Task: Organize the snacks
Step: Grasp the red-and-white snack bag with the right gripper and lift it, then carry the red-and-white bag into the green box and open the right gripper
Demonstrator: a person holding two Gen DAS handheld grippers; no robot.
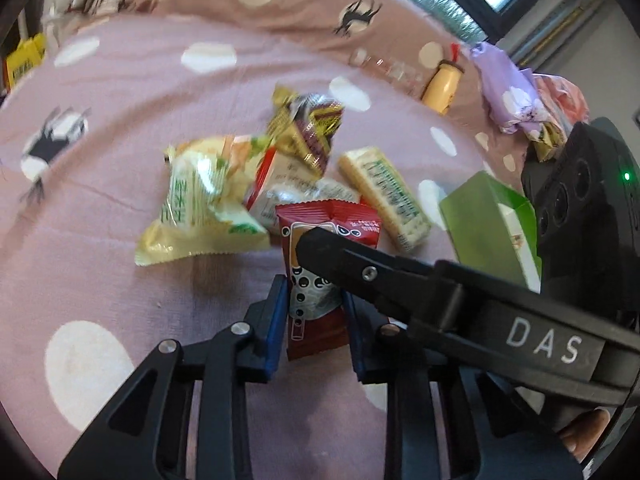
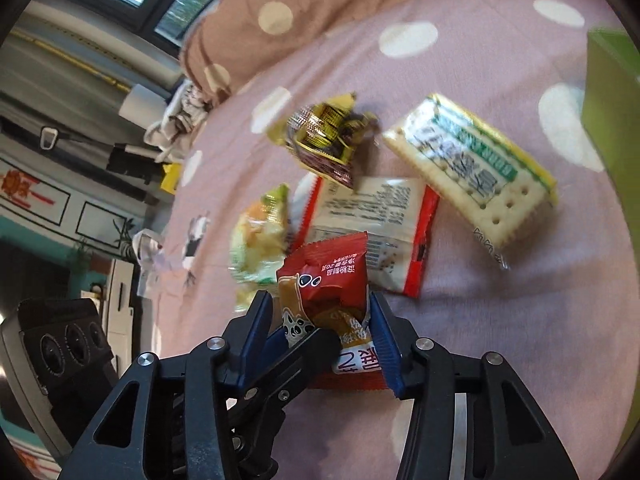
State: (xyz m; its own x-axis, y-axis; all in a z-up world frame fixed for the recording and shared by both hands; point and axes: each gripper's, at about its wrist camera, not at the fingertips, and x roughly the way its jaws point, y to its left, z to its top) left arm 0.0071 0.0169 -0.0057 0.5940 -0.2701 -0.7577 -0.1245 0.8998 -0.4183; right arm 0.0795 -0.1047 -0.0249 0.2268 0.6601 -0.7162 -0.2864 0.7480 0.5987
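Observation:
A red bubble-tea snack packet (image 1: 320, 280) lies on the pink spotted bedsheet (image 1: 120, 184). My left gripper (image 1: 314, 308) is shut on its lower part. My right gripper (image 2: 320, 324) has its blue pads on both sides of the same packet (image 2: 328, 280), and its finger (image 1: 360, 264) crosses over the packet in the left wrist view. Behind lie a pale green chip bag (image 1: 192, 204), a red-and-white packet (image 2: 372, 228), a gold-and-maroon wrapper (image 1: 308, 128) and a cracker pack (image 1: 384, 196).
An open green box (image 1: 492, 228) stands at the right, also in the right wrist view (image 2: 608, 100). A yellow bottle (image 1: 440, 84), a clear bottle (image 1: 388, 68) and a purple bag (image 1: 508, 88) lie at the bed's far side against a brown spotted pillow (image 2: 248, 28).

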